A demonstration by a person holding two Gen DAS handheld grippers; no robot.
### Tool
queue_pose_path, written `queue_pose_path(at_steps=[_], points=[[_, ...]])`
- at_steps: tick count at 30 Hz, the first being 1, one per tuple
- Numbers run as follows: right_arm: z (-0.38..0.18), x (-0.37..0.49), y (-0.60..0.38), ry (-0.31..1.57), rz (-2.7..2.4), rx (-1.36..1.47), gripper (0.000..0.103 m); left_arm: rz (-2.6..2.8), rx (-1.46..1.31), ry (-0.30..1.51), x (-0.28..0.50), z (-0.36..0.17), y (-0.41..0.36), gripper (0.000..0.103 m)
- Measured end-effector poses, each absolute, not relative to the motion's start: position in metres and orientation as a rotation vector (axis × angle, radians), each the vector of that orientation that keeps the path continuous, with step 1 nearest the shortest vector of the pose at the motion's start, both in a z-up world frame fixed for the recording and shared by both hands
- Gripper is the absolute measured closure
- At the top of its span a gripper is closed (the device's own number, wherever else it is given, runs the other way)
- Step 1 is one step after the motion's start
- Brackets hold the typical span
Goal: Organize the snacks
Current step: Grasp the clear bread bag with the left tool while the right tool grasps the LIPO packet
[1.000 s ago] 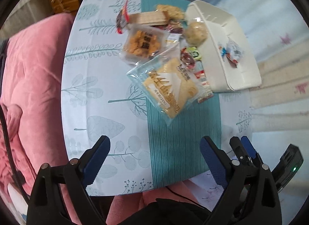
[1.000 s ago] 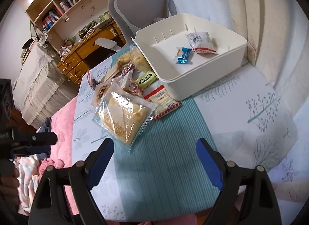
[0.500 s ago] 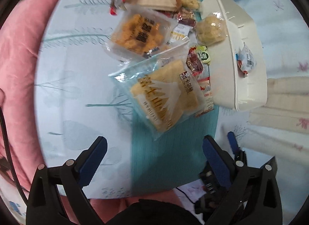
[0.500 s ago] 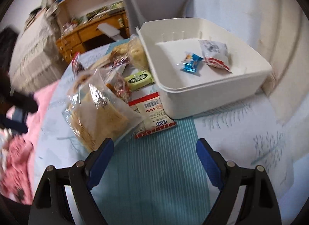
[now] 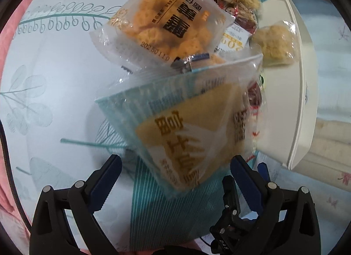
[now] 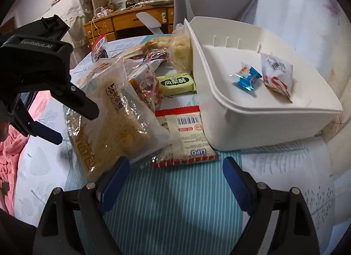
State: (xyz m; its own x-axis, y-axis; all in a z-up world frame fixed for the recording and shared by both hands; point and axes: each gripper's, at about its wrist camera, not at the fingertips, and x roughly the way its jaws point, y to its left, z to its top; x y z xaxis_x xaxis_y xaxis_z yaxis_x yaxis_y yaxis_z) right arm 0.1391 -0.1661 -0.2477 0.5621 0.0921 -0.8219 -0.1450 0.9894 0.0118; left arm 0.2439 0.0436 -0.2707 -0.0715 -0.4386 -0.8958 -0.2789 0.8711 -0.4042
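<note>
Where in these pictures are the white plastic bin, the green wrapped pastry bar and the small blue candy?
White plastic bin (image 6: 258, 128): right wrist view, front wall.
Green wrapped pastry bar (image 6: 176, 84): right wrist view, wrapper's middle.
Small blue candy (image 6: 246, 77): right wrist view, wrapper's middle.

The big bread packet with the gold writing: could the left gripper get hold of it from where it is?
Probably yes. The left gripper is open just above the bread packet, whose near corner lies between its jaws, nothing covering it.

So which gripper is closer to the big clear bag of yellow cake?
Left. The left gripper hangs open right over the cake bag; the right gripper sits open beside it, nearer the red-edged packet.
</note>
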Motion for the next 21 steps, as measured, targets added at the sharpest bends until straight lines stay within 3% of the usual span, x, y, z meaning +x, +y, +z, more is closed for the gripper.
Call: queue_pose_path(at_steps=[7, 13, 16, 18, 21], points=[[-0.257, 0.152, -0.164, 0.963, 0.155, -0.071, 0.016, -0.133, -0.704, 1.603, 0.242, -0.28, 0.051, 0.005], [-0.26, 0.155, -0.166, 0.977, 0.172, -0.036, 0.017, -0.07, -0.774, 1.608, 0.236, -0.287, 0.064, 0.022], [-0.261, 0.157, -0.167, 0.986, 0.18, -0.022, 0.024, -0.059, -0.775, 1.606, 0.231, -0.28, 0.068, 0.039], [-0.26, 0.157, -0.165, 0.984, 0.178, -0.031, 0.029, -0.046, -0.779, 1.601, 0.23, -0.277, 0.069, 0.044], [-0.259, 0.157, -0.164, 0.977, 0.16, -0.055, 0.045, -0.036, -0.799, 1.591, 0.224, -0.271, 0.078, 0.054]])
